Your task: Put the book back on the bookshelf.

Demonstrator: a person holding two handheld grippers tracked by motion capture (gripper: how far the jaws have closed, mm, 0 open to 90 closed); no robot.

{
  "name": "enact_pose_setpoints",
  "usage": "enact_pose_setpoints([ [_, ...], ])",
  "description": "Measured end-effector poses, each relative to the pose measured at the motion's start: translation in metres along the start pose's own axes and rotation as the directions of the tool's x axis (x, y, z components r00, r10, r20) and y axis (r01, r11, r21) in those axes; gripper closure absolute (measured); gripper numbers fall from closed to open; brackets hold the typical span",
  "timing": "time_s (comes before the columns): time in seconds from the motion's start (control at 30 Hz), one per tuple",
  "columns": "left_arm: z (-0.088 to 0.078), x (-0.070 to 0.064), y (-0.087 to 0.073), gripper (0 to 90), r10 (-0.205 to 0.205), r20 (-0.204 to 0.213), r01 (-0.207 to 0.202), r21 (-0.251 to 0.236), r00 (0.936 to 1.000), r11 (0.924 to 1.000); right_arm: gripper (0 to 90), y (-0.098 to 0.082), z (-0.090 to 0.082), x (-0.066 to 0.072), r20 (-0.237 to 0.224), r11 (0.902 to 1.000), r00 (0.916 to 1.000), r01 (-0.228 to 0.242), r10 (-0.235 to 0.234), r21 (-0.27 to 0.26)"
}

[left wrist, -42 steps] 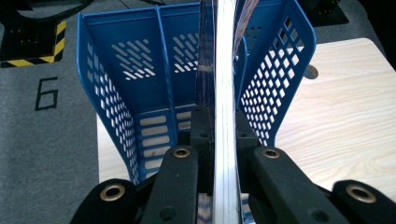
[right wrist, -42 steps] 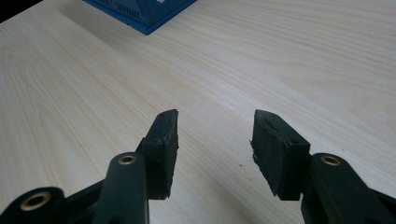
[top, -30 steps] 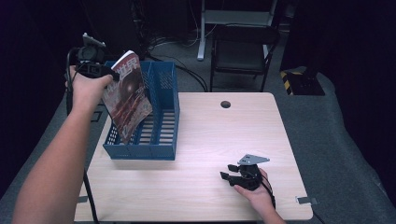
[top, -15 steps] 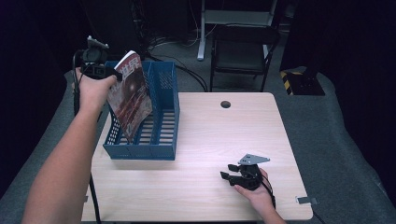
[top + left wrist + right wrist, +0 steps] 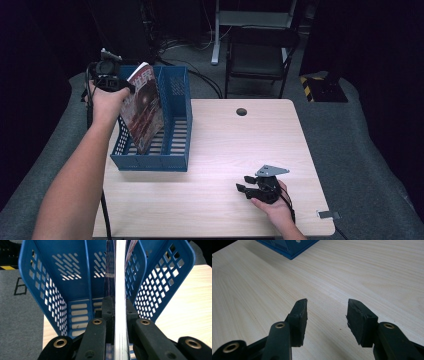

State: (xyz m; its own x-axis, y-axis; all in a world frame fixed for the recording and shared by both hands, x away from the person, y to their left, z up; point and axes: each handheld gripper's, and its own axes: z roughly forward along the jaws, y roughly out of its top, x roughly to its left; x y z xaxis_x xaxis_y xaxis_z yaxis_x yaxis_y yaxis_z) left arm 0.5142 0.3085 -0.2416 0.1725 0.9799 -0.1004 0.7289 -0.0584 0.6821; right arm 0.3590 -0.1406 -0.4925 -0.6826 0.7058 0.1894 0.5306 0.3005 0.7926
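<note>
Broadly, a pale wooden table [image 5: 210,150] carries a blue perforated plastic basket [image 5: 172,130]; over it the left gripper [image 5: 111,82] clamps a glossy magazine [image 5: 142,107], tilted. Right gripper [image 5: 250,189] rests on the table, jaws apart.

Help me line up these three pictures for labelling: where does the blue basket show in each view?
High view: blue basket at the table's left, the magazine tilted inside it, held by the left gripper.
Left gripper view: basket straight ahead beyond the jaws, magazine edge-on down the middle.
Right gripper view: one basket corner at the top edge, beyond the open right gripper.
Shared landmark: the basket on the pale wood table.
</note>
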Motion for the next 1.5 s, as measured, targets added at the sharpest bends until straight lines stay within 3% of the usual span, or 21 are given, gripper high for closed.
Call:
enact_pose_setpoints([
  [1.13,0.025,0.002,-0.016,84.0,-0.016,-0.014,0.016,0.029,0.9998,0.9994,50.7,0.000,0.000,0.000,0.002,1.0000,1.0000,-0.004,0.004,0.001],
  [1.5,0.034,0.003,-0.022,83.9,0.000,-0.016,0.001,0.061,0.9999,0.9981,50.7,0.000,0.000,0.000,0.001,1.0000,1.0000,-0.006,0.006,0.001],
])
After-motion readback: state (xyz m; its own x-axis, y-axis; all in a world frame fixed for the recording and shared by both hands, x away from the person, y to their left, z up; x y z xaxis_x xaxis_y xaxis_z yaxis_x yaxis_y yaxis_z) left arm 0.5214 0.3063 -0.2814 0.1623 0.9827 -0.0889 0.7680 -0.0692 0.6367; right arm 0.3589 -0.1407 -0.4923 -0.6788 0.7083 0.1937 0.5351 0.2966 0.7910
